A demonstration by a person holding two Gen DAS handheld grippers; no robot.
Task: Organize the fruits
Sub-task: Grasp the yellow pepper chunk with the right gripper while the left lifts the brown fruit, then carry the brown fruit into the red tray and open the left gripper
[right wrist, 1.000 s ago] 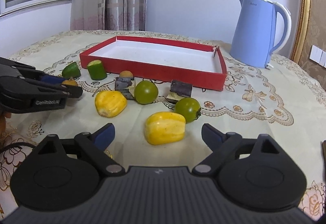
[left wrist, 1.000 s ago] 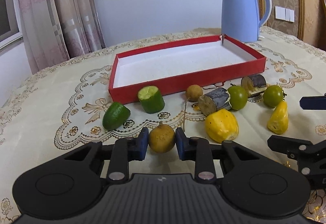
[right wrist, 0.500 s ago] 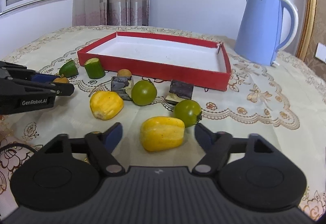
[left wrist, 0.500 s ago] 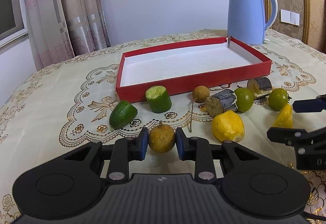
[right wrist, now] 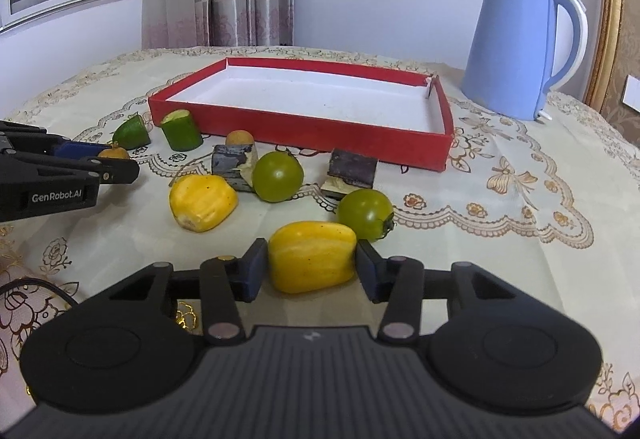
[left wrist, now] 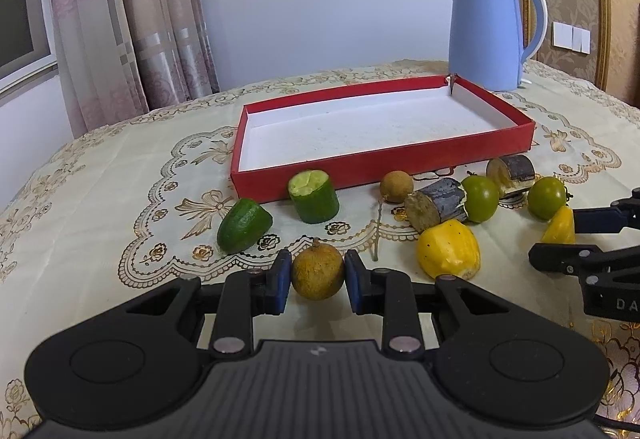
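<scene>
My left gripper (left wrist: pixel 316 275) is shut on a round brown fruit (left wrist: pixel 317 281) low over the tablecloth; the right wrist view shows it at the left edge (right wrist: pixel 116 163). The jaws of my right gripper (right wrist: pixel 310 265) are closing, and a yellow fruit piece (right wrist: pixel 312 259) lies between them with both blue pads against its sides. A red tray (left wrist: pixel 384 167) with a white floor (right wrist: pixel 320 99) lies beyond the fruits. A second yellow piece (right wrist: pixel 202 201), two green tomatoes (right wrist: pixel 277 176) (right wrist: pixel 365 212), two green cucumber chunks (left wrist: pixel 314 195) (left wrist: pixel 244 219), two dark-skinned chunks and a small brown fruit (left wrist: pixel 396 186) lie in front of it.
A blue electric kettle (right wrist: pixel 516 51) stands behind the tray's far right corner. The round table wears a cream embroidered cloth (right wrist: pixel 500 199). Curtains (left wrist: pixel 132 19) and a window are behind at the left, and a gold-framed panel is at the right.
The right gripper's jaws have narrowed from wide apart to touching the yellow piece, and it has edged forward. The left gripper keeps its hold on the brown fruit.
</scene>
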